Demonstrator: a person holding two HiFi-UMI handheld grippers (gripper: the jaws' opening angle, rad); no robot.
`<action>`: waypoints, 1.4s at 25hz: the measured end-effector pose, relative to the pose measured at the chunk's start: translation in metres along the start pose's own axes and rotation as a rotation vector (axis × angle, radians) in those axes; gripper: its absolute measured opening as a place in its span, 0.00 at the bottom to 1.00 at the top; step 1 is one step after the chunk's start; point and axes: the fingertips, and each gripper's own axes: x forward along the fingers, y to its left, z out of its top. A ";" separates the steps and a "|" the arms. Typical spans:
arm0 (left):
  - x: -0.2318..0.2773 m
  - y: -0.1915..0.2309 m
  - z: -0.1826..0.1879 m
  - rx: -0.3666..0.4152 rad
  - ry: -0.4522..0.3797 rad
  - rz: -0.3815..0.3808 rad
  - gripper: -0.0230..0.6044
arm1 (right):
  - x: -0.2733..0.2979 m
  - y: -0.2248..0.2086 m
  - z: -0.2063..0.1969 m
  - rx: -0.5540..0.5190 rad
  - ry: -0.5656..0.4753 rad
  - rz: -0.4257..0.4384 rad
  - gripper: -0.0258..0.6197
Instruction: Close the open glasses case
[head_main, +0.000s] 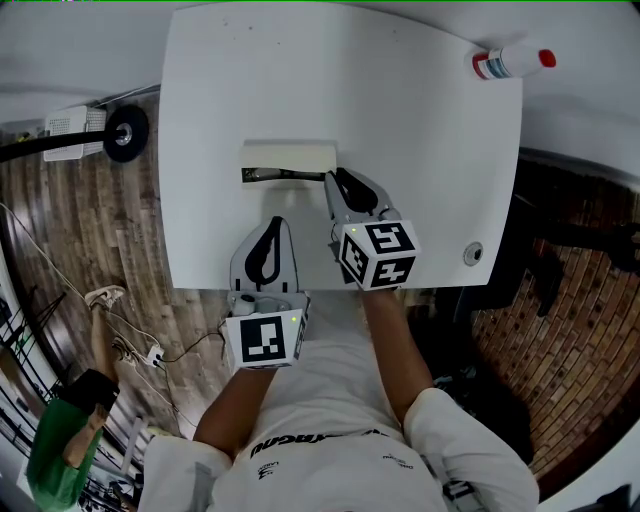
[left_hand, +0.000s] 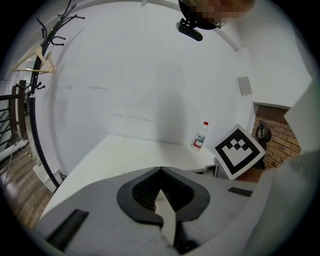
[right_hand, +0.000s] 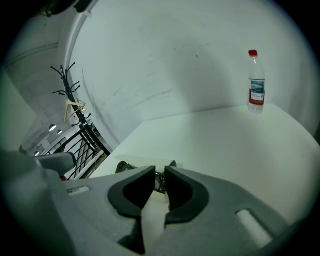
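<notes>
The glasses case (head_main: 288, 157) lay open mid-table (head_main: 420, 130), lid raised; I judged it light, stiff-shelled and apt to slide, best pressed at the lid's free edge; my right gripper (head_main: 334, 180) sat at its right end, jaws narrowly apart, empty; my left gripper (head_main: 274, 222) hung nearer me, jaws together, holding nothing.
</notes>
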 end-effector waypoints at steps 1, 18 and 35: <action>-0.001 0.000 0.000 0.000 -0.002 0.001 0.03 | 0.000 0.001 -0.001 -0.002 0.002 0.000 0.12; -0.009 -0.014 -0.005 0.003 -0.002 -0.003 0.03 | -0.004 0.002 -0.017 -0.017 0.021 -0.005 0.12; -0.016 -0.012 -0.006 0.008 -0.003 0.007 0.03 | -0.004 0.002 -0.029 -0.017 0.040 -0.016 0.11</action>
